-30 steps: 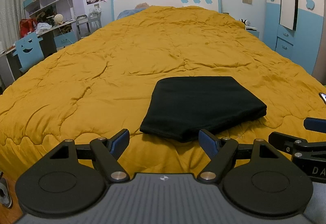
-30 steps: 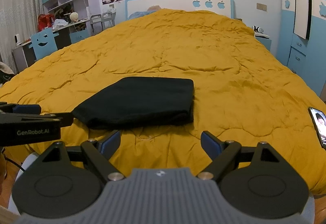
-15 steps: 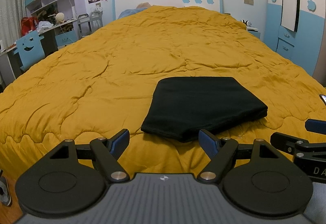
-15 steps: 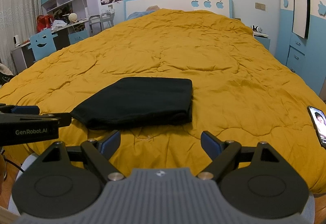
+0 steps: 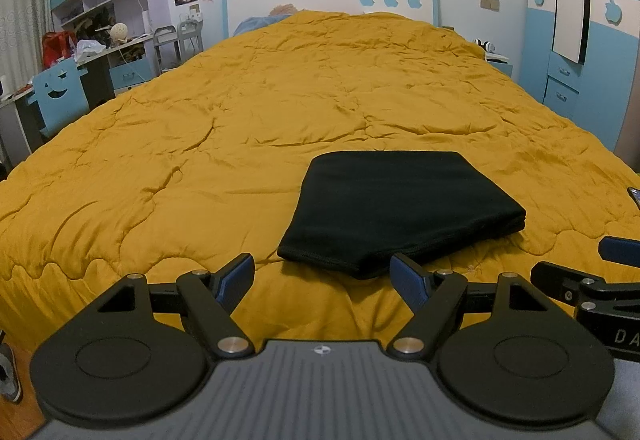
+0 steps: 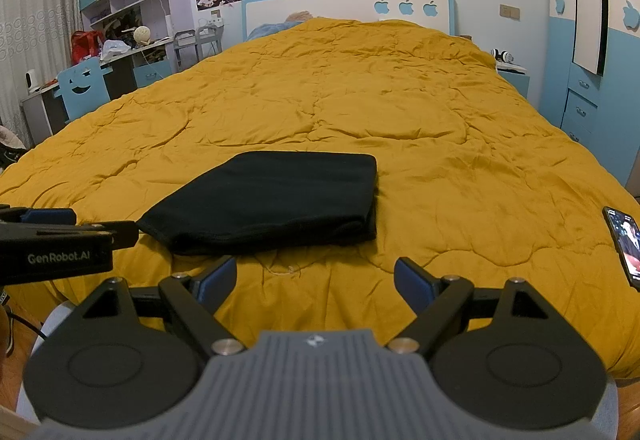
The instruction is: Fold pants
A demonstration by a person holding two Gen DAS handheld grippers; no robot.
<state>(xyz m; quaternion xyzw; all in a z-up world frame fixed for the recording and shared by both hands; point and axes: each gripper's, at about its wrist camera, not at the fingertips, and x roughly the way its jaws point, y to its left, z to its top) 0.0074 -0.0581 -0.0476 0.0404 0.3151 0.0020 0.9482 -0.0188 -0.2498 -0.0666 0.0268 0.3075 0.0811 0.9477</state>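
While both pairs hang over the near edge of the bed (image 5: 200,128), the left tongs (image 5: 322,276) and right tongs (image 6: 315,276) stand spread wide, gripping nothing. Bare yellow quilt lies between each pair and the pants (image 6: 276,196). Just ahead, the pants rest as a flat black folded packet, with stacked layers along the right edge. A phone (image 6: 624,244) lies far right.

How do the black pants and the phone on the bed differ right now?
The pants are a big, soft, matte black folded bundle lying mid-bed. The phone is small, rigid and glossy, its screen lit, near the bed's right edge. Both rest flat on the yellow quilt, untouched by either gripper.
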